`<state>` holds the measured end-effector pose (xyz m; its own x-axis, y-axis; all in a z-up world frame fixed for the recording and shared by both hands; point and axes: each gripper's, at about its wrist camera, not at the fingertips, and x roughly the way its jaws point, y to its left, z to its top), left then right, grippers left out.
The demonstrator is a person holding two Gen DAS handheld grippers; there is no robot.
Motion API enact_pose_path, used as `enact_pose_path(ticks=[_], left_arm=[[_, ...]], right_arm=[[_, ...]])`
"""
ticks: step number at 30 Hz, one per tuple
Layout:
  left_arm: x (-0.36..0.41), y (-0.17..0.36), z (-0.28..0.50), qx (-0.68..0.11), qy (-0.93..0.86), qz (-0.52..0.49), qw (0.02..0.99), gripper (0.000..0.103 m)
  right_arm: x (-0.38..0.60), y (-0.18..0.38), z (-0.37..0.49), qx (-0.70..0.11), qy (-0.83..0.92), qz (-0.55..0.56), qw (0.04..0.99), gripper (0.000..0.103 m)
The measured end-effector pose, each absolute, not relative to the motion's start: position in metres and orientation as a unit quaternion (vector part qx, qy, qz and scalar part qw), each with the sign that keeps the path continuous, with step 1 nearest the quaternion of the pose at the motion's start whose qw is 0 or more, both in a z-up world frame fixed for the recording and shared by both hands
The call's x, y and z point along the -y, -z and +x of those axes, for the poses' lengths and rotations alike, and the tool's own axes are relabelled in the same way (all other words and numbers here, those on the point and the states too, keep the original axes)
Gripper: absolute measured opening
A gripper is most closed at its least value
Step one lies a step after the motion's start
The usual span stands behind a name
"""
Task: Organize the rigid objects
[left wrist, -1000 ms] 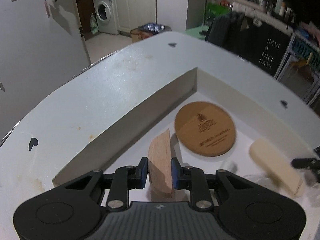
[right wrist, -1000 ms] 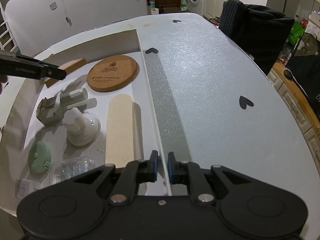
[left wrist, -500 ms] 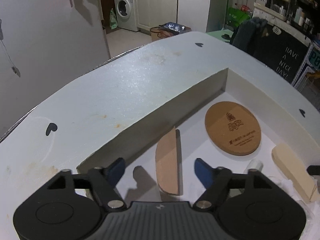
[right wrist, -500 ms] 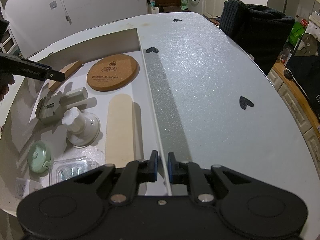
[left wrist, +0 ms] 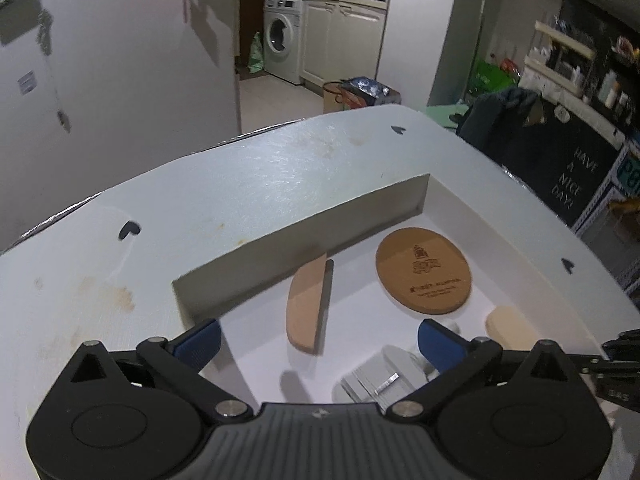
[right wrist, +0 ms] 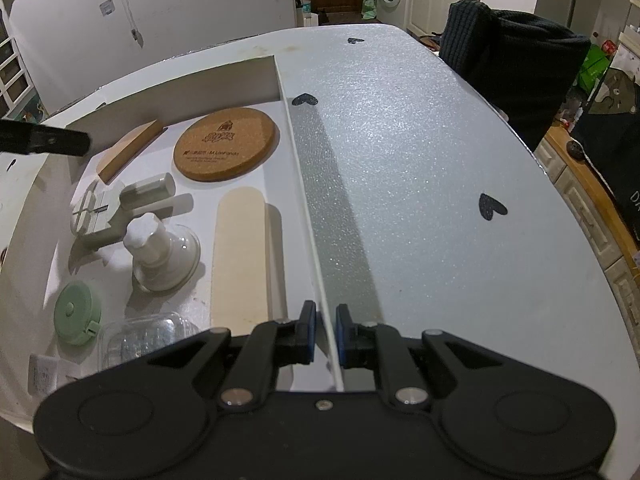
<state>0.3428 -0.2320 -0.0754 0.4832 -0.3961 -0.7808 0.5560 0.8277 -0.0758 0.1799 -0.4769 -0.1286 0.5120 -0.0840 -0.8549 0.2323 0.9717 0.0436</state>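
1. Left tongs (left wrist: pixel 318 340) opening, nothing between them; wooden block (left wrist: pixel 306 306) lies in the box (right wrist: pixel 180 92), beside the coaster (right wrist: pixel 226 144).
2. Right tongs (right wrist: pixel 325 334) clenched on the box wall.
3. Every object in view sits inside the box; little seems left.

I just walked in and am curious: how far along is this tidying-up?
Mostly done, it seems. The cork coaster, wooden piece, pale board, green tape measure and others already lie in the white box. The left claw is opening, nothing in it; the right claw pinches the box's side wall. No loose items show on the table.
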Motion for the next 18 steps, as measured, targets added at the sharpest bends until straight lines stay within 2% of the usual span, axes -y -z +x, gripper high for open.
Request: enact_pose_path(ticks=[18], left_arm=[[0.181, 0.043, 0.256, -0.408, 0.206, -0.006, 0.889, 0.103]], right_arm=[[0.473, 0.127, 0.182, -0.487, 0.088, 0.060, 0.867, 0.012]])
